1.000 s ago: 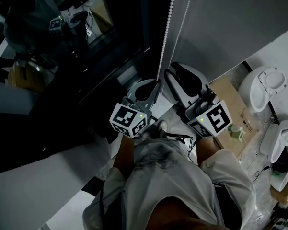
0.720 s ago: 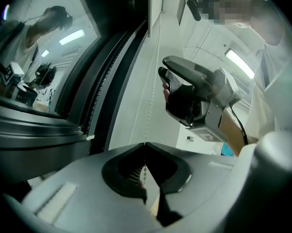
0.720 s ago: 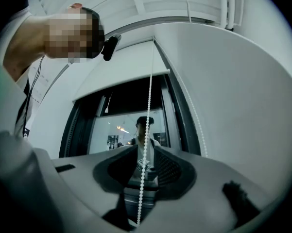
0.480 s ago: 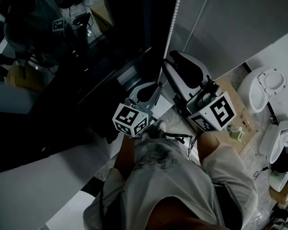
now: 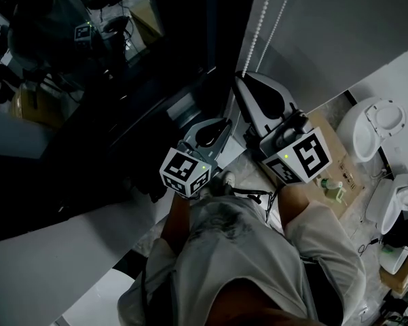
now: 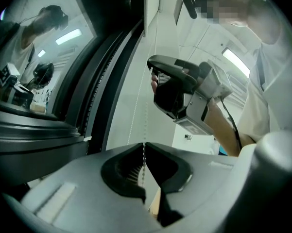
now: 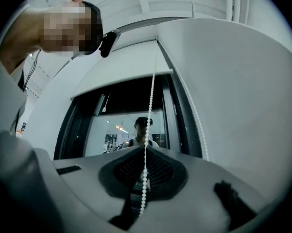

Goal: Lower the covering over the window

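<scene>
With the left tool (image 6: 145, 149) and, higher up, the right tool (image 7: 146, 152) both clamped on the bead chain (image 7: 151, 91) beside the window (image 7: 126, 125), whose blind (image 7: 121, 72) sits high, pull straight down, steadily, alternating grips.

A pale T-shirt (image 5: 244, 250), and grey left claw (image 6: 145, 145) and right claw (image 7: 146, 148) bearing black-and-white marker cubes (image 5: 184, 172).

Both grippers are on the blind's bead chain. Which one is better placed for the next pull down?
Right gripper. Its fingers are shut on the bead chain higher up, so it likely has more room to draw downward. The left gripper also grips it, but lower, near the person's body.
</scene>
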Action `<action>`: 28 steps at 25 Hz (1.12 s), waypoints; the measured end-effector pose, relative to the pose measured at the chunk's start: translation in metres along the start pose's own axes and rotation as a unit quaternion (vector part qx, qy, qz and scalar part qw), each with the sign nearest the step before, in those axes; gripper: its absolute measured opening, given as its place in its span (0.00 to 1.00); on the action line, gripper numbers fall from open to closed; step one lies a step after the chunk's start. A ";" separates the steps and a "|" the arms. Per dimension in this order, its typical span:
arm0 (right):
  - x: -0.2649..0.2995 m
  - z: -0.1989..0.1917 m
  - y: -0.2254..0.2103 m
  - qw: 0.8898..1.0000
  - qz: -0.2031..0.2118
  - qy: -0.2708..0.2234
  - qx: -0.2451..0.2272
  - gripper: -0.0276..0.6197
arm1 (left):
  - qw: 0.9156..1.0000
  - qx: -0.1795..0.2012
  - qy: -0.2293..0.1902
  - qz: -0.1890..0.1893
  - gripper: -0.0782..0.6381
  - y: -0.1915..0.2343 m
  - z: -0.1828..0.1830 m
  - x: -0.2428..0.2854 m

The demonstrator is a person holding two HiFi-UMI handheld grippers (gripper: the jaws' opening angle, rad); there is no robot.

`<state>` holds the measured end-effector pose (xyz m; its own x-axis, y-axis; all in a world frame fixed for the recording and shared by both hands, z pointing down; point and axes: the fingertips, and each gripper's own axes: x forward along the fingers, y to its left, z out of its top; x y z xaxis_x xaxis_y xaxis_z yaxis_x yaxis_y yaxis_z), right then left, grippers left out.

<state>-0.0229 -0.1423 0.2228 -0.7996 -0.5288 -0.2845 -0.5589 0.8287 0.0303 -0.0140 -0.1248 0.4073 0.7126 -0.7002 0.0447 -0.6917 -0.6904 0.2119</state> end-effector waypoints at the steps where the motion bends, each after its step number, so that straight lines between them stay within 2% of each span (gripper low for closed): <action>1: -0.002 -0.001 -0.001 1.000 -0.001 0.003 0.000 0.07 | 1.000 0.000 -0.003 0.001 0.14 -0.001 0.003 -0.001; 9: -0.011 -0.002 0.002 1.000 -0.005 -0.001 0.010 0.07 | 0.998 -0.013 -0.059 0.016 0.15 0.008 0.037 -0.019; 13: -0.015 -0.024 0.006 1.000 -0.009 0.026 0.012 0.07 | 0.998 -0.016 -0.058 0.011 0.17 0.006 0.039 -0.025; 18: -0.015 -0.026 0.004 0.999 -0.017 0.027 0.012 0.07 | 0.999 -0.011 -0.035 -0.024 0.32 -0.007 0.037 -0.028; 22: -0.018 -0.043 0.007 0.999 -0.020 0.045 0.021 0.07 | 0.999 0.001 -0.031 -0.013 0.43 -0.005 0.039 -0.033; 28: -0.022 -0.055 0.004 0.998 -0.030 0.062 0.014 0.07 | 0.999 0.017 -0.050 -0.004 0.51 -0.004 0.060 -0.040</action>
<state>-0.0200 -0.1375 0.2819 -0.7873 -0.5943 -0.1639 -0.6010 0.7992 -0.0111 -0.0467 -0.1047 0.3455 0.7047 -0.7074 -0.0543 -0.6903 -0.7013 0.1780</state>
